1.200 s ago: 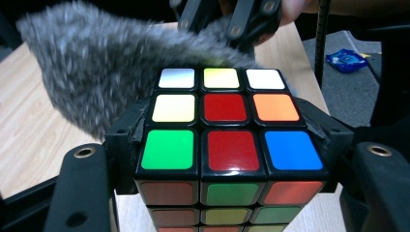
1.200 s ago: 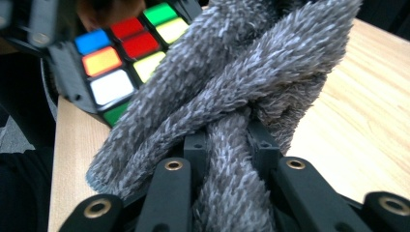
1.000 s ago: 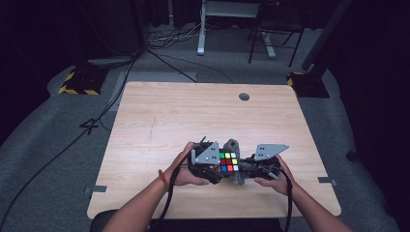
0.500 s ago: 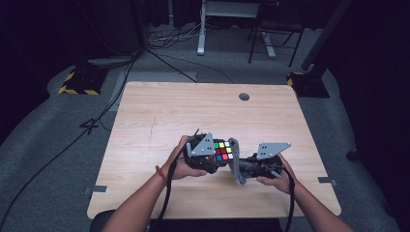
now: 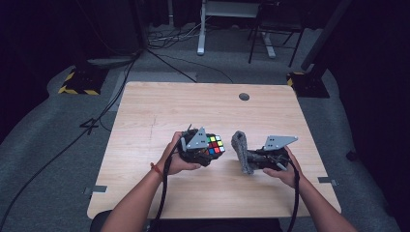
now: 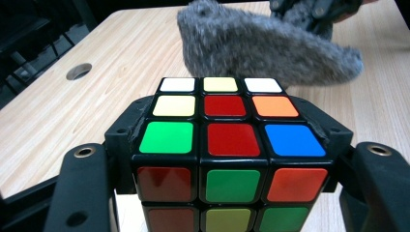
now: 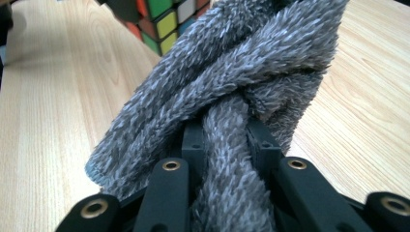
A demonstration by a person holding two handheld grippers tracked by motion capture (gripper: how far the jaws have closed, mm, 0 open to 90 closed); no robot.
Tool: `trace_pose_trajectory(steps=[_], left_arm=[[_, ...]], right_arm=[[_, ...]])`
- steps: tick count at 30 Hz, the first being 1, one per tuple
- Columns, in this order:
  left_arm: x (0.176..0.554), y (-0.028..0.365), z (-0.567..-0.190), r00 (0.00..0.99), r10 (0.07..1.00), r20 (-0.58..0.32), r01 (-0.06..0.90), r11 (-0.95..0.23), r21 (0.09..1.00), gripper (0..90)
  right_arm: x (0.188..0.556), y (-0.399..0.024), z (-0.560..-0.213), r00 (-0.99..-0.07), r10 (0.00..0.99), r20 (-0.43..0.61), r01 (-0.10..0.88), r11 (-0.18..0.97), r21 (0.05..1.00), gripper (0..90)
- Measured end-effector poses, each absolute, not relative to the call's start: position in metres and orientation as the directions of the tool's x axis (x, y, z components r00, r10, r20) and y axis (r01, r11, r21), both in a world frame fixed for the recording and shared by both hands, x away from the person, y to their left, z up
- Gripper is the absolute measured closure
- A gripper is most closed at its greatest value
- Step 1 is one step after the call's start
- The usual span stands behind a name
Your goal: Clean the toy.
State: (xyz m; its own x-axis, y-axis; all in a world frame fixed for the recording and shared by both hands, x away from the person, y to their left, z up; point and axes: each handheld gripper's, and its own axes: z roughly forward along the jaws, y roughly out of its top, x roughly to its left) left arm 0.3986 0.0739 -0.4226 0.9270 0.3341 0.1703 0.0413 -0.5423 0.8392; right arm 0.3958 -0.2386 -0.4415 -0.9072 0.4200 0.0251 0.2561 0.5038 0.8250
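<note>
A scrambled colour cube [image 5: 215,145] is clamped between the jaws of my left gripper [image 5: 209,151], just above the wooden table [image 5: 159,111]. In the left gripper view the cube [image 6: 232,140] sits between both black jaws, its top showing white, yellow, red, orange, green and blue tiles. My right gripper [image 5: 247,162] is shut on a grey fluffy cloth [image 5: 240,152] that stands up from its jaws. In the right gripper view the bunched cloth [image 7: 232,87] wraps over the jaws, with the cube [image 7: 164,19] beyond it. A small gap separates cloth [image 6: 266,48] and cube.
A round cable hole [image 5: 244,96] lies near the table's far edge. Bare wood spreads to the left and beyond the hands. Behind the table are a desk frame [image 5: 200,29], a chair [image 5: 270,34], floor cables and a yellow-black striped base [image 5: 77,84].
The hands have drawn apart: the cloth rested against the cube a second ago, and now the left gripper with the cube is further left and the right gripper with the cloth further right.
</note>
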Motion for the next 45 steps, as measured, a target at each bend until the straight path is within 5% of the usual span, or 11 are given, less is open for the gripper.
trace_pose_trajectory(steps=[18, 45], left_arm=[[0.390, 0.145, -0.450, 0.908, 0.409, 0.087, 0.201, -0.611, 0.766, 33.3], [0.367, 0.190, -0.484, 0.901, 0.433, -0.024, 0.307, -0.597, 0.741, 32.6]], right_arm=[[0.404, -0.255, -0.459, -0.875, 0.479, -0.066, 0.308, 0.657, 0.689, 73.7], [0.370, -0.297, -0.489, -0.855, 0.518, -0.026, 0.344, 0.605, 0.718, 65.4]])
